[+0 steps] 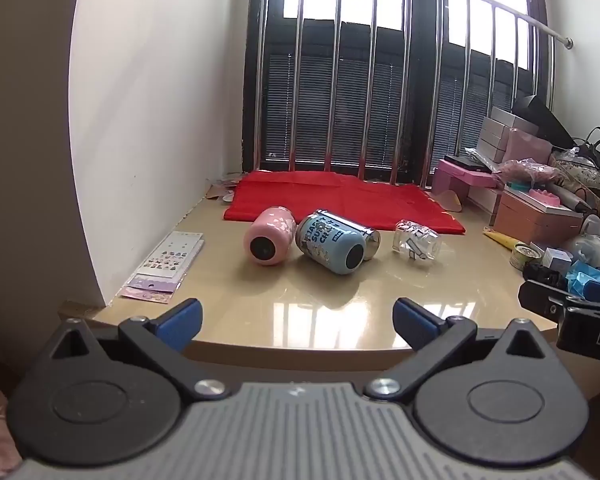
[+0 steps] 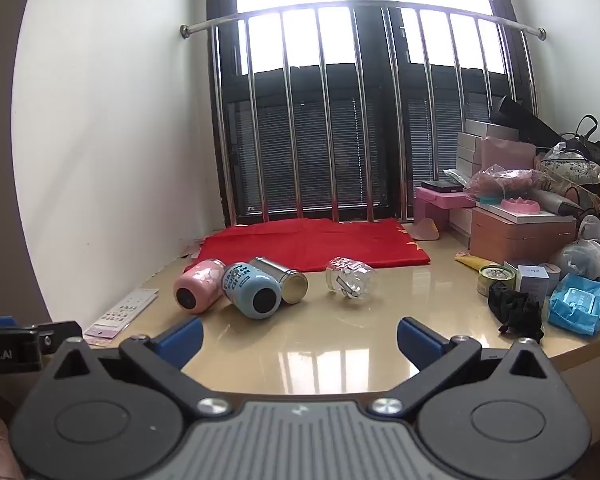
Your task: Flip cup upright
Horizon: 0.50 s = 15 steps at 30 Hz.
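Several cups lie on their sides on a glossy beige table [image 1: 300,308] [image 2: 320,344]. A pink cup [image 1: 269,235] [image 2: 198,285] is at the left, a blue printed cup [image 1: 330,240] [image 2: 252,290] beside it, a steel cup [image 1: 370,238] [image 2: 282,276] behind the blue one, and a clear glass cup [image 1: 418,243] [image 2: 350,278] to the right. My left gripper [image 1: 298,322] is open and empty near the table's front edge. My right gripper [image 2: 300,340] is open and empty, also at the front edge.
A red cloth [image 1: 340,200] [image 2: 312,244] lies behind the cups below a barred window. Sticker sheets [image 1: 166,264] [image 2: 120,312] lie at the left by the wall. Boxes, bags and packets [image 1: 540,208] [image 2: 540,240] crowd the right side.
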Each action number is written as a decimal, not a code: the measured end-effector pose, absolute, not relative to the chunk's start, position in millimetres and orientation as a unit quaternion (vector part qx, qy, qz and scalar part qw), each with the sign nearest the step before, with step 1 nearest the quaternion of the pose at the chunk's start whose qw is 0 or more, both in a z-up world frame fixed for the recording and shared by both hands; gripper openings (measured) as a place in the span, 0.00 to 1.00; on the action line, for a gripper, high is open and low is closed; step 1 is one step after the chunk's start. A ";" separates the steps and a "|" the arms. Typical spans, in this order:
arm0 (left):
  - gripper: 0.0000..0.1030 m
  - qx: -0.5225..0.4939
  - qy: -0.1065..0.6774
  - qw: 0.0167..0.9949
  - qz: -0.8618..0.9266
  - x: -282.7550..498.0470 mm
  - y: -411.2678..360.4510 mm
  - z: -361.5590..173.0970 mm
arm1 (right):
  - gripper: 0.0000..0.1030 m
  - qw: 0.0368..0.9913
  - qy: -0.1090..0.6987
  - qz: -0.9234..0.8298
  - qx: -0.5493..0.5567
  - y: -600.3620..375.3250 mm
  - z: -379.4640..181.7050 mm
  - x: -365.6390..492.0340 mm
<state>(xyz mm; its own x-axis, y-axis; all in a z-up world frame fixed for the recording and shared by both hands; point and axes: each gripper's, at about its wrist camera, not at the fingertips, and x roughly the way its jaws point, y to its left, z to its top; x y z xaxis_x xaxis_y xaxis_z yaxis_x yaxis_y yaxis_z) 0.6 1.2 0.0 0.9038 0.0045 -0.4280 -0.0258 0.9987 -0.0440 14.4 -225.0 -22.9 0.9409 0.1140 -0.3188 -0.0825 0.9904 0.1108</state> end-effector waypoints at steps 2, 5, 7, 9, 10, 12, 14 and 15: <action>1.00 -0.028 0.221 0.975 0.009 1.3 2.1 0.0 | 1.00 0.985 0.160 0.048 0.048 -225.0 -23.1 14.1; 1.00 -0.026 0.213 0.977 0.004 -1.8 -1.2 1.8 | 1.00 0.985 0.161 0.048 0.046 -224.5 -23.2 14.1; 1.00 -0.029 0.214 0.976 0.003 -1.5 -0.4 -1.9 | 1.00 0.985 0.160 0.049 0.047 -224.7 -23.3 13.9; 1.00 -0.031 0.215 0.976 0.004 -1.0 1.5 -1.7 | 1.00 0.985 0.161 0.049 0.048 -224.8 -23.4 14.0; 1.00 -0.029 0.215 0.976 0.004 0.2 0.3 -3.0 | 1.00 0.985 0.160 0.049 0.047 -224.7 -23.4 13.9; 1.00 -0.031 0.215 0.976 0.001 0.7 3.9 -2.0 | 1.00 0.985 0.160 0.048 0.048 -224.8 -25.1 14.5; 1.00 -0.030 0.214 0.976 0.002 0.2 4.8 -1.7 | 1.00 0.985 0.159 0.047 0.048 -225.1 -21.3 13.4; 1.00 -0.030 0.216 0.976 0.002 0.5 4.7 -1.3 | 1.00 0.985 0.158 0.047 0.049 -225.0 -20.9 13.3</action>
<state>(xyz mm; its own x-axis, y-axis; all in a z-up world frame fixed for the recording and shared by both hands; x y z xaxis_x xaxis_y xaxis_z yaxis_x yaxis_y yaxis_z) 0.5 4.7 -1.3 0.9071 -0.0084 -0.4209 -0.0174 0.9982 -0.0576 13.3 -225.0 -20.9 0.9457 0.1079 -0.3067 -0.0771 0.9908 0.1109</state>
